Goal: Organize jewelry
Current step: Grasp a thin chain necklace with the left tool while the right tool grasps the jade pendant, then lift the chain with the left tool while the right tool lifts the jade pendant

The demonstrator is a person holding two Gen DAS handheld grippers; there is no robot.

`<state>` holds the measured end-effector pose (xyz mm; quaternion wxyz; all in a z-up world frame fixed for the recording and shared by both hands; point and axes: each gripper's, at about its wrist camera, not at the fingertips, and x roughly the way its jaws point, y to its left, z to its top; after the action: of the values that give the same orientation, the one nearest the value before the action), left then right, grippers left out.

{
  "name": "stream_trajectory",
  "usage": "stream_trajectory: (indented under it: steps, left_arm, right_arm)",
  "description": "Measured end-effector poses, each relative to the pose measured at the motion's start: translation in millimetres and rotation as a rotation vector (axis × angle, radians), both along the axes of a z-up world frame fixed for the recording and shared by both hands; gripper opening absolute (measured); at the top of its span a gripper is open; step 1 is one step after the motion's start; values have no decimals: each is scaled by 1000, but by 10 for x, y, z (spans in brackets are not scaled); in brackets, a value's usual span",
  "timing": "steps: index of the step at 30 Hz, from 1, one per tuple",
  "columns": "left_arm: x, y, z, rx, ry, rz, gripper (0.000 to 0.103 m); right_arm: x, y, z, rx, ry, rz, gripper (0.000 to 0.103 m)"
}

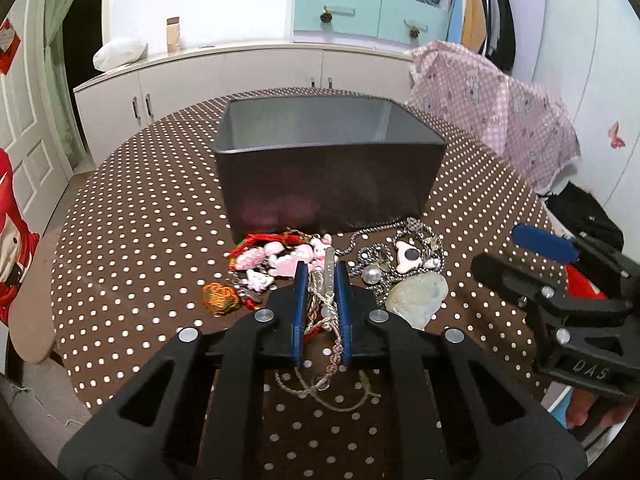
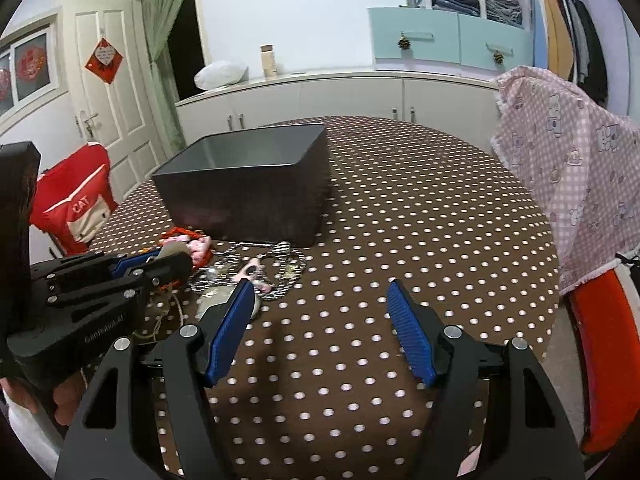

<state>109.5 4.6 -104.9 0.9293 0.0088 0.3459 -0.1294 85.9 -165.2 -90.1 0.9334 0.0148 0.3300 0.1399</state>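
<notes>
the dark box [image 1: 328, 184] sits open-topped on the round table [image 1: 140, 216], which wears a brown cloth with white dots. everything else is easiest placed from that box.

right in front of its near wall lies the heap of jewelry [image 1: 320, 268], touching or almost touching the box at the foot. in the heap, toward the box's left corner, are pink charms [image 1: 280, 258] tangled with red cord [image 1: 260, 240], and a small orange and green knot [image 1: 220, 298] a little further out from the box. toward the box's right corner a silver chain [image 1: 376, 236] loops around a white and black charm [image 1: 410, 258], with a round pearl bead [image 1: 372, 274] beside it and a pale stone pendant [image 1: 418, 294] nearer to me than the chain.

the left gripper [image 1: 322, 276] comes in from the side of the heap farthest from the box. its blue pads [image 1: 301, 300] stand close together, pinched on a braided cord [image 1: 316, 308] that runs between them and trails back over the cloth in loose loops; a clear slim piece [image 1: 329, 276] also sits in the narrow gap.

the right gripper [image 2: 320, 292] hangs to the right of the heap, well out from the box's right corner, with its fingers spread wide and only dotted cloth between them. its left finger [image 2: 234, 320] reaches just in front of the pale pendant, and i cannot tell if it touches.

a pink patterned cloth [image 2: 568, 184] drapes over something beyond the table's right edge, well apart from the box.
</notes>
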Motion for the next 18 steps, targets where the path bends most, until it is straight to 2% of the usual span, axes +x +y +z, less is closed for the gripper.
stream_trajectory:
  steps: [5,10,13,14,16,18]
  left_arm:
    - [-73,91,66,-22,-21,6,14]
    - [-224,201,85,-41,-45,27,14]
    - [-316,277,65,-53,-55,43,14]
    - [-332,306,63,-57,-56,47,14]
    - [-365,359,48,-75,-56,54,14]
    - [-385,390,37,-82,-57,58,14]
  right_arm:
    - [-12,161,3,5,6,63,65]
    - [23,383,-101,-65,23,86,65]
    - [15,549,-192,-151,-6,98,64]
    - [5,574,-201,-157,-18,107,61]
    - [19,583,-198,-133,-11,132,44]
    - [19,591,-192,-149,-20,139,41]
